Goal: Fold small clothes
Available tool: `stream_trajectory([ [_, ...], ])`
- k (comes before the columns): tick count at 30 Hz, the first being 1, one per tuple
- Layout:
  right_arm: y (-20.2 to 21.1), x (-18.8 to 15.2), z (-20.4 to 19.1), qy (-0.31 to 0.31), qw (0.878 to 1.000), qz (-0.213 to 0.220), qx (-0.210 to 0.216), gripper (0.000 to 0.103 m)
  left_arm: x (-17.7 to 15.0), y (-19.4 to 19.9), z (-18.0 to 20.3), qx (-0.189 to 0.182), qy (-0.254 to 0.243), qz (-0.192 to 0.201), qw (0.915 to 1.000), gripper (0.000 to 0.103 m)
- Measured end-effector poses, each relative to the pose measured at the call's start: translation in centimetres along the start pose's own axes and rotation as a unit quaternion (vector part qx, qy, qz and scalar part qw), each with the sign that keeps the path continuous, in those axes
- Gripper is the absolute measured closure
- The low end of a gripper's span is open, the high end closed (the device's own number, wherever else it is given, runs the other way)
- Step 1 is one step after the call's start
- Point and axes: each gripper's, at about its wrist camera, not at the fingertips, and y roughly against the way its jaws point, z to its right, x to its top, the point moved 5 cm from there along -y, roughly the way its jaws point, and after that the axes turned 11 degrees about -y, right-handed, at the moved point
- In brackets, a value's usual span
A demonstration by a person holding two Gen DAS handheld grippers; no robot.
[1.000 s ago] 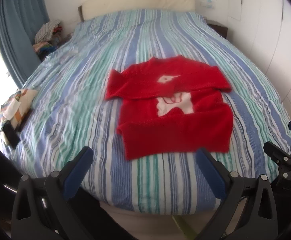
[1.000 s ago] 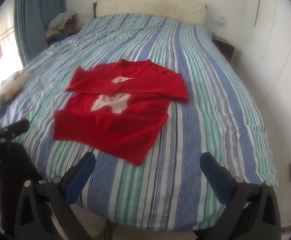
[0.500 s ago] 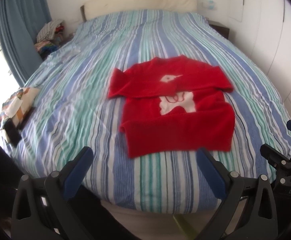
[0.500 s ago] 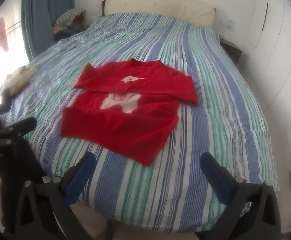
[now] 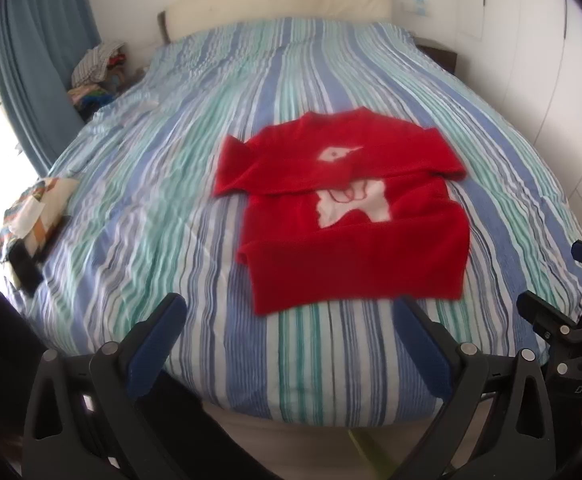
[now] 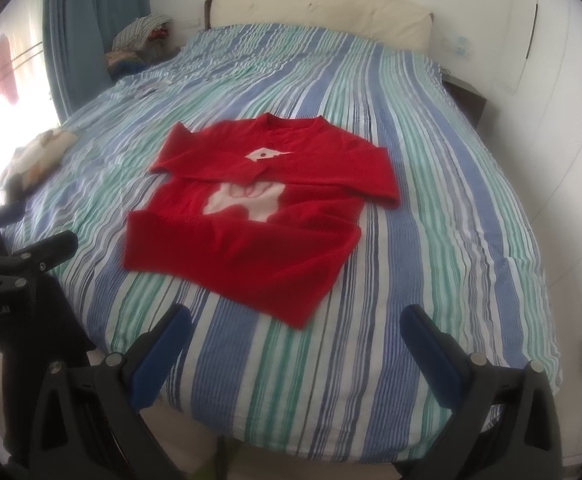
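Observation:
A small red sweater [image 5: 347, 216] with a white animal print lies flat on the striped bed [image 5: 171, 184], both sleeves folded across its chest. It also shows in the right wrist view [image 6: 259, 216]. My left gripper [image 5: 291, 320] is open and empty, held above the bed's front edge just short of the sweater's hem. My right gripper [image 6: 297, 328] is open and empty, also near the front edge, below the sweater's right hem corner. Each gripper shows at the edge of the other's view.
A folded patterned cloth [image 5: 35, 212] lies at the bed's left edge. A pile of clothes [image 5: 95, 68] sits by the blue curtain [image 5: 39, 60] at the back left. A cream headboard [image 5: 275, 4] and a dark nightstand [image 5: 439, 54] stand behind. White wardrobe doors [image 6: 571, 120] line the right.
Both grippers have moved forward and slightly closer to the sweater. The sweater has not moved. Both stay open.

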Motion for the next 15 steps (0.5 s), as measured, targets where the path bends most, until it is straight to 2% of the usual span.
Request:
stream_trajectory([
  [15,-0.35,-0.44,-0.23,0.001,1.000,-0.001,0.002,0.000,-0.28,-0.09,0.03,0.000,-0.007,0.000,1.0000,0.000],
])
